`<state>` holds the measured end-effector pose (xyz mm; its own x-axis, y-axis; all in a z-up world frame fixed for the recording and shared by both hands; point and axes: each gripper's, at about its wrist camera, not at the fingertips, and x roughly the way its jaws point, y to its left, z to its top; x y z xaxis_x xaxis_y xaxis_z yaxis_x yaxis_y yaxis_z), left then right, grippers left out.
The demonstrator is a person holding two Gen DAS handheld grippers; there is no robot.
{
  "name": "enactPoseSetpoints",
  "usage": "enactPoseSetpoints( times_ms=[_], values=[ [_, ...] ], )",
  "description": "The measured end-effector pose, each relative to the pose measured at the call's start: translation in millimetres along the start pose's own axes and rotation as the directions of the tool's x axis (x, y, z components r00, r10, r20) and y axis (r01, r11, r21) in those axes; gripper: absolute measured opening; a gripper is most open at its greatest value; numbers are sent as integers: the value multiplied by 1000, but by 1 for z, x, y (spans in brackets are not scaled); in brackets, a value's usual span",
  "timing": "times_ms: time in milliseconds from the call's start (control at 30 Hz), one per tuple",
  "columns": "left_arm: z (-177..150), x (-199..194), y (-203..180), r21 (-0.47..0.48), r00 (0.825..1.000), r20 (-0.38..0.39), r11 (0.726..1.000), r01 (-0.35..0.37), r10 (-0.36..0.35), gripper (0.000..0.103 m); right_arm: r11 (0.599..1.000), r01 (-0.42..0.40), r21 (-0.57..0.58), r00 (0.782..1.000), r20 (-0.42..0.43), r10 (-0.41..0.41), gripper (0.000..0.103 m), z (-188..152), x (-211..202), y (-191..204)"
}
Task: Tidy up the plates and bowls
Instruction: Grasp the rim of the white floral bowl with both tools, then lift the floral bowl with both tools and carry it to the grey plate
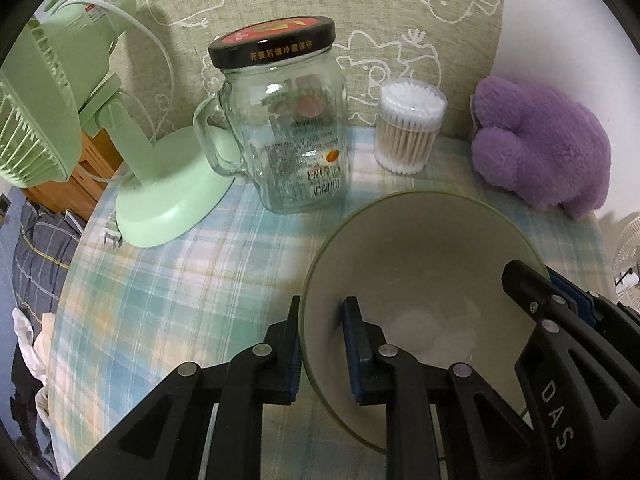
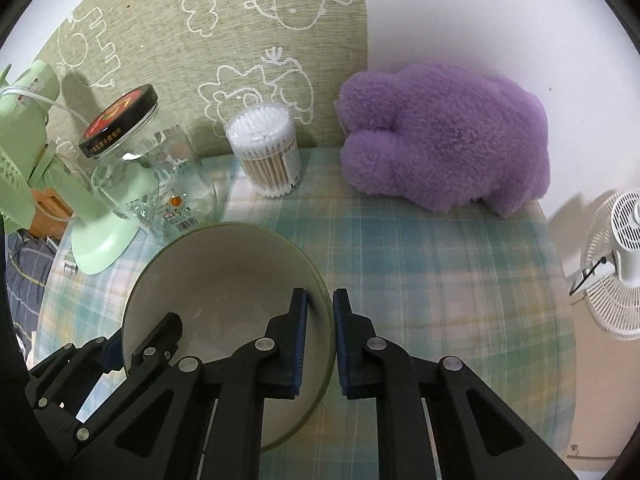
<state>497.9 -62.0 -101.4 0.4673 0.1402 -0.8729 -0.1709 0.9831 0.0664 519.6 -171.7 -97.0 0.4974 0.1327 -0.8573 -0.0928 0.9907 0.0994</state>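
Left tool [image 1: 320, 340], right tool [image 2: 320, 328] — clamping bowl [image 1: 420, 248] rim

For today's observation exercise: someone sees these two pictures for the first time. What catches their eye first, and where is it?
First the pale bowl in front, its rim clamped on opposite sides by the left gripper and the right gripper. Then the fluffy purple toy against the wall at the back right, and the black-lidded glass jar beside the green fan at the left.
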Motion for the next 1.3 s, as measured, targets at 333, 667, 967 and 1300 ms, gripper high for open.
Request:
enactPoseSetpoints(
  times_ms=[333, 667, 967, 1300],
  values=[
    [-18, -24, -1, 29, 1000, 5, 999, 14, -14, 16, 1000, 12, 14, 1000, -9, -12, 16, -20, -24, -7],
    [-24, -72, 2, 79, 998, 46, 996, 45, -49, 16, 997, 44, 58, 999, 16, -45, 16, -31, -76, -8],
    [-33, -130, 22, 104, 989, 101, 990, 94, -105, 16, 992, 87, 93, 993, 78, -94, 16, -43, -141, 10],
    [-62, -182, 53, 162, 979, 147, 980, 118, -143, 16, 985, 116, 125, 985, 113, -130, 16, -78, -204, 40]
  ],
)
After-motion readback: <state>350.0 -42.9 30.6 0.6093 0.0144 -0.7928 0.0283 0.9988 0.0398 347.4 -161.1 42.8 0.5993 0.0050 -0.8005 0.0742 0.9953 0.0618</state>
